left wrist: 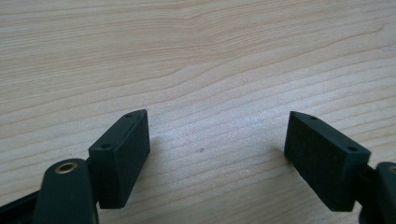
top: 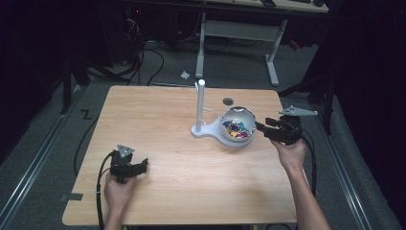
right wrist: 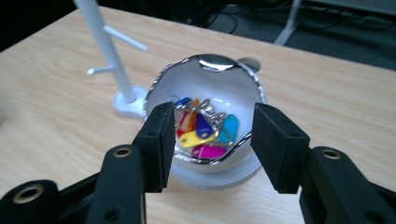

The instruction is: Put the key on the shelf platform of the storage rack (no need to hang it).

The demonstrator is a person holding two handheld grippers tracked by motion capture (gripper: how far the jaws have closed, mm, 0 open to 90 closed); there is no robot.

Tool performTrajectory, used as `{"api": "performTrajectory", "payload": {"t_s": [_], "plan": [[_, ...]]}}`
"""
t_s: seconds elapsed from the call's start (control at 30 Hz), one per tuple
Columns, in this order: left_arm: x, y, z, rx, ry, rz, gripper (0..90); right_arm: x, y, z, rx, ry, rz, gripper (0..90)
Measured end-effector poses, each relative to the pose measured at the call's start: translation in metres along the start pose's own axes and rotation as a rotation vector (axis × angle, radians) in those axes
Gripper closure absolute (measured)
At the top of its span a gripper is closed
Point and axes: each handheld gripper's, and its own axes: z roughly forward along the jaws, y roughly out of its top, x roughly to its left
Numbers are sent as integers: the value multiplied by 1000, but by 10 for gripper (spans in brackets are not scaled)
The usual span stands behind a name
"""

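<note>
We start at the bowl (top: 237,125), a white one with a wavy silvery rim, standing on the table (top: 158,120) at about 3 o'clock from the tabletop's middle, toward the right edge. Inside it lies a heap of key tags (right wrist: 203,128): blue, orange, red, yellow, teal and magenta, with metal rings among them.

Our right gripper (top: 262,128) sits at 3 o'clock of the bowl, its tips just beside the rim, pointing in toward 9 o'clock. In the right gripper view we look along it (right wrist: 210,140) into the bowl: its jaws stand wide apart, one to each side of the tags, with nothing between the pads and nothing gripped. Whether the tips touch the rim we cannot tell.

At 9 o'clock of the bowl, touching or nearly touching its foot, is a white stand (top: 200,108): a round base with an upright post and short pegs sticking out sideways.

A dark round spot (top: 228,101) marks the tabletop at 12 o'clock of the bowl.

Our left gripper (top: 143,165) rests well apart, at 7 o'clock of the bowl near the front-left part of the table. The left gripper view shows it (left wrist: 217,154) low over bare wood, jaws spread wide and holding nothing.
</note>
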Motion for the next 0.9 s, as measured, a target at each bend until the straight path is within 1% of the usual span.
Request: {"api": "performTrajectory", "payload": {"t_s": [0.03,0.2,0.27,0.33,0.37,0.53,0.57,0.6,0.67,0.73,0.83,0.9], "plan": [[0,0,0,0,0,0,227,0,0,-4,2,13,3,504],[0,0,0,0,0,0,227,0,-2,-12,-13,13,1,502],[0,0,0,0,1,1,228,1,-6,-16,-37,5,7,501],[0,0,0,2,0,3,227,0,-9,-18,-28,-3,14,497],[0,0,0,2,0,3,228,0,-11,-21,-23,-14,9,493],[0,0,0,2,1,3,228,1,-12,-30,-40,-18,6,486],[0,0,0,2,0,3,228,2,-15,-34,-59,-16,7,483],[0,0,0,1,0,2,228,2,-15,-34,-59,-16,7,483],[0,0,0,2,0,4,227,3,-20,-37,-67,-13,21,482],[0,0,0,2,0,3,227,1,-29,-39,-69,-20,38,483],[0,0,0,2,0,4,227,0,-34,-41,-69,-24,50,482],[0,0,0,2,0,4,227,-3,-42,-47,-95,-24,72,483]]}}
